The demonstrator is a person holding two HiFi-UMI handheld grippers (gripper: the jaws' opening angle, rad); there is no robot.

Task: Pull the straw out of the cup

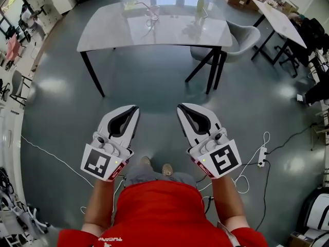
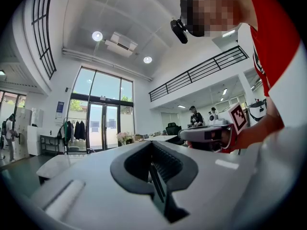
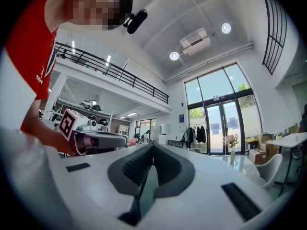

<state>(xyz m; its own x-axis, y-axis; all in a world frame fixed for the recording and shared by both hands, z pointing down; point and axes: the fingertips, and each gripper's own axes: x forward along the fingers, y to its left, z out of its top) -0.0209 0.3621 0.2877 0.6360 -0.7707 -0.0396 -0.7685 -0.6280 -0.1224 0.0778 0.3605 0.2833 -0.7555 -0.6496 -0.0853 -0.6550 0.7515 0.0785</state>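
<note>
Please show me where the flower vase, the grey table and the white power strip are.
flower vase (image 1: pixel 200 5): head view, its slim body.
grey table (image 1: pixel 108 35): head view, bare top.
white power strip (image 1: pixel 262 157): head view, its middle.

Left hand-held gripper (image 1: pixel 135 108), right hand-held gripper (image 1: pixel 180 107): both closed.

The left tool (image 1: pixel 134 107) and right tool (image 1: pixel 181 107) — smooth white plastic, ribbed black pads (image 1: pixel 121 120); ahead of both, a glossy table (image 1: pixel 103 35) (polished floor (image 1: pixel 154 86) beneath).

Left gripper (image 2: pixel 152 146) jaws together, empty, pointing level; right gripper (image 2: pixel 211 134) alongside; glass doors (image 2: pixel 103 126) beyond.
</note>
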